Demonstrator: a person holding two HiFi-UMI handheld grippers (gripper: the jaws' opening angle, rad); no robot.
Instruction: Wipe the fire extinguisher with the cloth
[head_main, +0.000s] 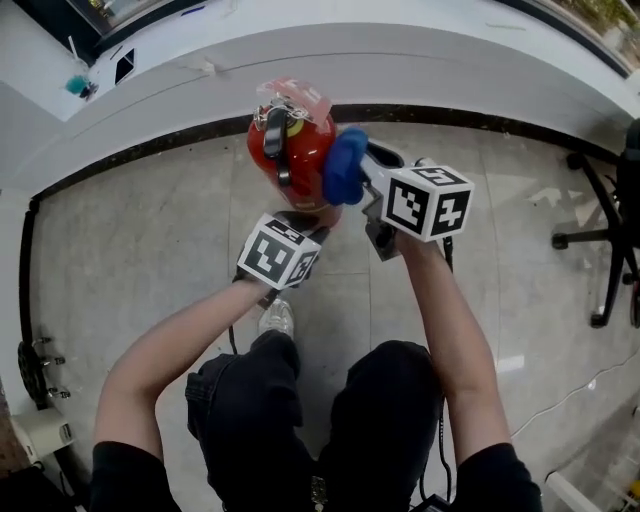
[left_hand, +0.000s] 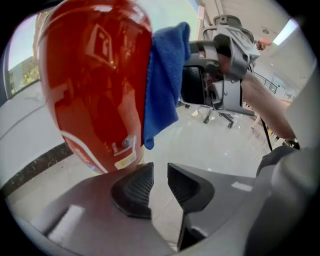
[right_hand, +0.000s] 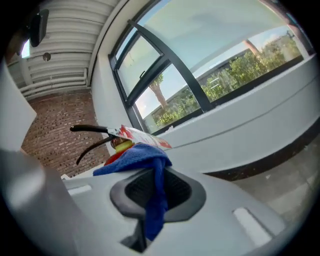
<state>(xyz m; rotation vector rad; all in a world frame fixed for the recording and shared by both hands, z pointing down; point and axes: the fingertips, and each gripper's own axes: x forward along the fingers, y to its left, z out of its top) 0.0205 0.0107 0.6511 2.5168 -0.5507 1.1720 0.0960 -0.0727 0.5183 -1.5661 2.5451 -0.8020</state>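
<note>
Cloth (right_hand: 150, 160) pinched in my right fingers (right_hand: 180, 192), laid against the fire extinguisher (head_main: 290, 150) for wiping its right side; left fingers (left_hand: 135, 187) slightly parted, empty, hovering near its base.

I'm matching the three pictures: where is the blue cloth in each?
Head view: cloth upper middle, right of the extinguisher.
Left gripper view: cloth top middle, at the extinguisher's right side.
Right gripper view: cloth lower middle, pinched in the jaws.
Shared landmark: the red extinguisher.
</note>
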